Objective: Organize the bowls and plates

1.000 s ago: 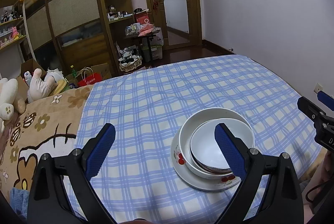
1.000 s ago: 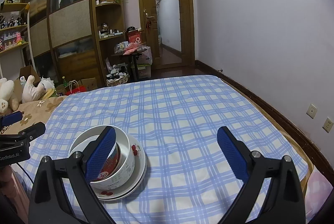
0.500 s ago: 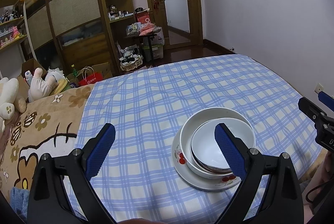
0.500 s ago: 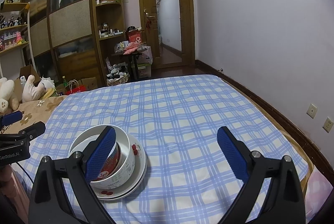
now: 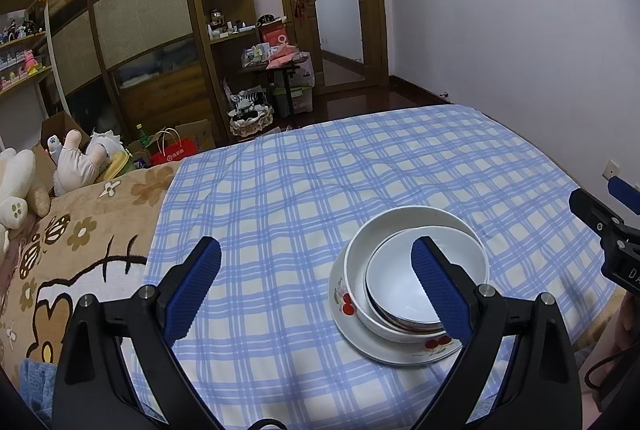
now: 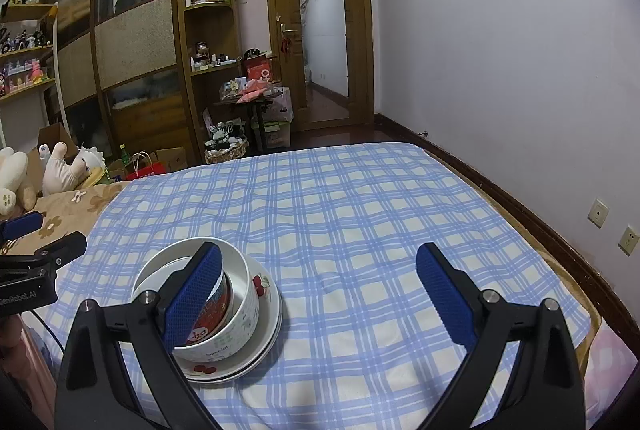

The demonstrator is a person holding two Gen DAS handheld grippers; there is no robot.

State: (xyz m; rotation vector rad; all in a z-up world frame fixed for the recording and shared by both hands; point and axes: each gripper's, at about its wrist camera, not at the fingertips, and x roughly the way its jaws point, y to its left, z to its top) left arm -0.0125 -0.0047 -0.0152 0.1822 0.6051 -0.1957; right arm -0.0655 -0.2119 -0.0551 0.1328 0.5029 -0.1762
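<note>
A stack of dishes rests on the blue checked cloth: a white plate with cherry print (image 5: 404, 352) (image 6: 267, 330), a large white bowl (image 5: 360, 250) (image 6: 244, 306) on it, and a smaller bowl (image 5: 396, 282) with a red outside (image 6: 208, 318) tilted inside. My left gripper (image 5: 316, 290) is open above the near edge of the cloth, the stack just behind its right finger. My right gripper (image 6: 318, 290) is open too, nothing between its fingers, the stack behind its left finger. Each gripper shows at the edge of the other view.
The blue checked cloth (image 5: 320, 181) covers a bed, with a brown patterned blanket (image 5: 80, 242) and plush toys (image 5: 76, 161) to the left. Wooden wardrobes, shelves, a cluttered small table (image 5: 276, 65) and a door stand beyond. A wall with sockets (image 6: 598, 212) is at right.
</note>
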